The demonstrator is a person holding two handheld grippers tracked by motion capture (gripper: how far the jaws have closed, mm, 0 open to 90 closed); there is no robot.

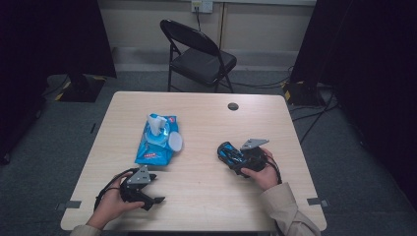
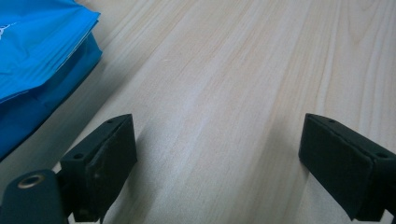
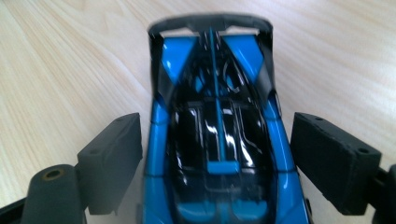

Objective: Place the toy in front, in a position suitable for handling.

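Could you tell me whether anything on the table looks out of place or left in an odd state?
Only the blue wipes pack: its lid is flipped open and a wipe sticks up. The toy car sits upright between the right tool's jaws.

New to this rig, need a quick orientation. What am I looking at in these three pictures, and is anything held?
No robot arm here: a person sits at a pale wooden table with a hand-held two-jaw gripper in each hand. The high view looks down from above the person's side. The other two pictures come from cameras riding on the grippers, looking along their black jaws.

The left gripper sits low over bare wood with its jaws wide apart and nothing between them. A blue plastic pack of wet wipes, flap open and a wipe sticking up, lies just beyond it.

The right gripper has a glossy blue and black toy race car between its jaws. The pads stand on either side of the car's body with a small gap showing, so it looks straddled rather than clamped.

Behind the table stands a black folding chair.
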